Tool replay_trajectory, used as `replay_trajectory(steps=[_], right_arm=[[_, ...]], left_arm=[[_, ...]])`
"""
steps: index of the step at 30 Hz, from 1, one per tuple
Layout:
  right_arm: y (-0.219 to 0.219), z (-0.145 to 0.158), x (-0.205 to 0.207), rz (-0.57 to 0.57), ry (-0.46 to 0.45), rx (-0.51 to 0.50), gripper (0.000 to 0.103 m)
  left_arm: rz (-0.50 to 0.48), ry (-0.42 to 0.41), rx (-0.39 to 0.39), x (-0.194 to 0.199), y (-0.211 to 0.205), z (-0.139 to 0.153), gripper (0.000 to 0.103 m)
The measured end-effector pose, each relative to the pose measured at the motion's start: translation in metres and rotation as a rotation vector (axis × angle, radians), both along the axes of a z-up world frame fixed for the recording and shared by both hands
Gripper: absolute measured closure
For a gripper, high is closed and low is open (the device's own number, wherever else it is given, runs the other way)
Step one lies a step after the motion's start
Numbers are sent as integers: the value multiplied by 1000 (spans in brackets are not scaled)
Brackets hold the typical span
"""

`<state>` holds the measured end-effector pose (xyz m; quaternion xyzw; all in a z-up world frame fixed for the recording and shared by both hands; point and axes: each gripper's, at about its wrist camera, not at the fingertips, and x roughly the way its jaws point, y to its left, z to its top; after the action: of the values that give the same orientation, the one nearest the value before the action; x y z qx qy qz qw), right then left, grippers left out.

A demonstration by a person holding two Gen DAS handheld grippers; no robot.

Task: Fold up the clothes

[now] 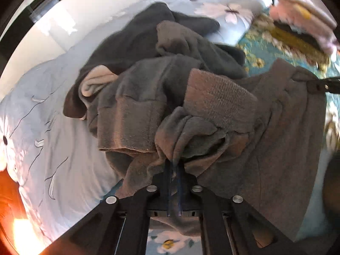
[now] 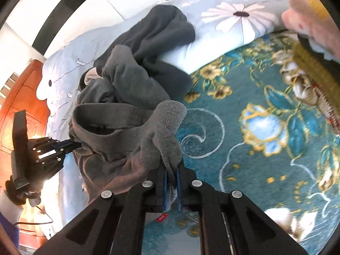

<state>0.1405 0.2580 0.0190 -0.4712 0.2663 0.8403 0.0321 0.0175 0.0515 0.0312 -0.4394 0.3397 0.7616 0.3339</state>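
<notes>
Left gripper (image 1: 174,165): clamped down on a bunched fold of the grey sweatshirt (image 1: 212,110), blue-edged fingers nearly together with cloth pinched between them. From the right wrist view it showed up at the far left (image 2: 70,145), biting the same garment at its edge.

Right gripper (image 2: 171,170): also closed on the grey sweatshirt (image 2: 119,140), gripping a wad just below the ribbed cuff (image 2: 170,114). In the left wrist view only its tip showed (image 1: 301,80), holding the cloth at the right edge.

Grey sweatshirt: hung up between the two grippers, crumpled and lumpy (nowhere near flat), with its ribbed cuff (image 1: 221,95) flopped over the front.

Dark grey garment (image 2: 157,36): heaped behind the sweatshirt, lying partly on the pale blue duvet (image 2: 223,40).

Pale blue duvet (image 1: 53,127): white daisy print, covering the left and far side of the bed.

Teal floral bedspread (image 2: 255,127): under the right side, gold and blue flowers.

Stack of folded stuff (image 1: 301,21): pinkish and mustard layers at the far right, too blurry to make out more.

Wooden headboard (image 2: 23,97): orange-brown, off to the left.
</notes>
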Motion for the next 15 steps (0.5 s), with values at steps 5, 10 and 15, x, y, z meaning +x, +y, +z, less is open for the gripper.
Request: replay_trajectory(steps=[5, 10, 15], right_arm=[[1, 45, 11, 29, 84, 83, 96], [7, 82, 16, 30, 158, 146, 96], [21, 121, 30, 5, 233, 221, 96]], left_arm=[[68, 47, 122, 12, -8, 35, 99], [79, 105, 245, 37, -16, 89, 99], [72, 115, 399, 77, -22, 132, 99]])
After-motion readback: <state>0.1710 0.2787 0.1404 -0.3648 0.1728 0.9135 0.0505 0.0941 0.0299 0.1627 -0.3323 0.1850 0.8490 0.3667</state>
